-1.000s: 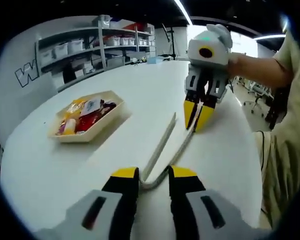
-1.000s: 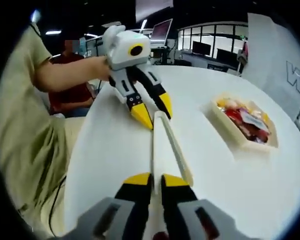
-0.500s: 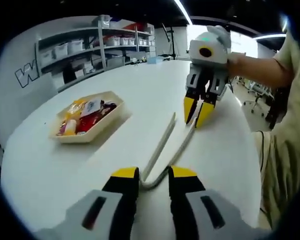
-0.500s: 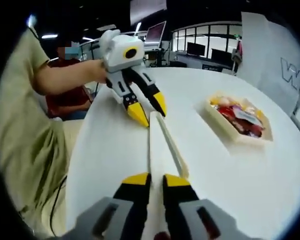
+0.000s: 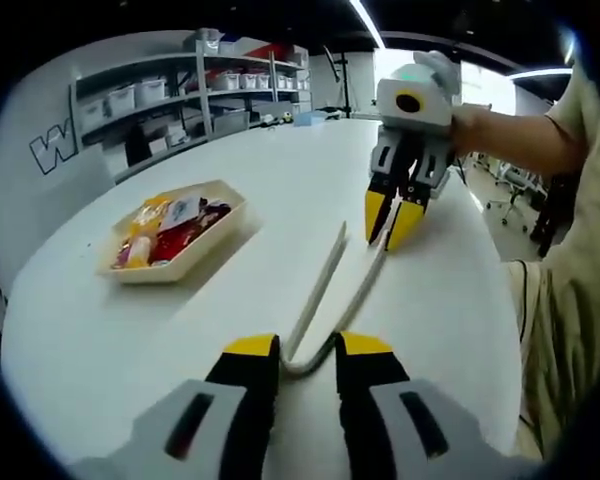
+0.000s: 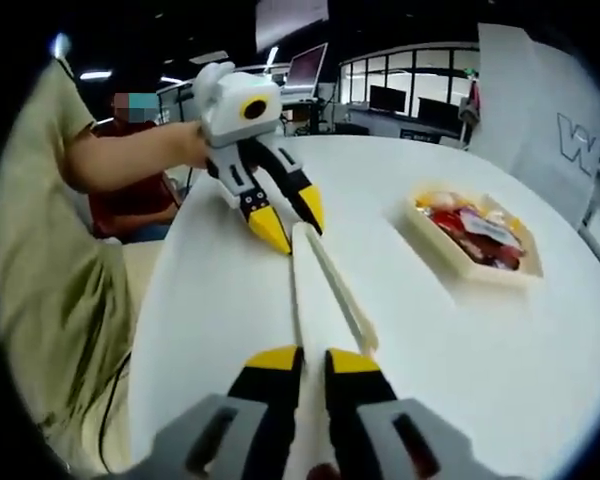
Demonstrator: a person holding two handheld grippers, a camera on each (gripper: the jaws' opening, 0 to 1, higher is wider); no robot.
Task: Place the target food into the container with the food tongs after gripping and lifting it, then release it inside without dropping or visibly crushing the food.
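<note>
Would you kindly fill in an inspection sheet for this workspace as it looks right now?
Surface: white round table, looks clean.
Job's things: food tongs lying on the table, arms spread; cream container beside them, already holding packaged food in red and yellow wrappers.
Clutter: nothing seen on the table.
Grippers: left hand-held gripper open around the tongs' hinged end; right hand-held gripper at the tip of one tong arm, jaws nearly shut around it.
Cables: a dark cord hangs by the person's side.
Surroundings: shelving with bins, monitors, a seated person in red.
</note>
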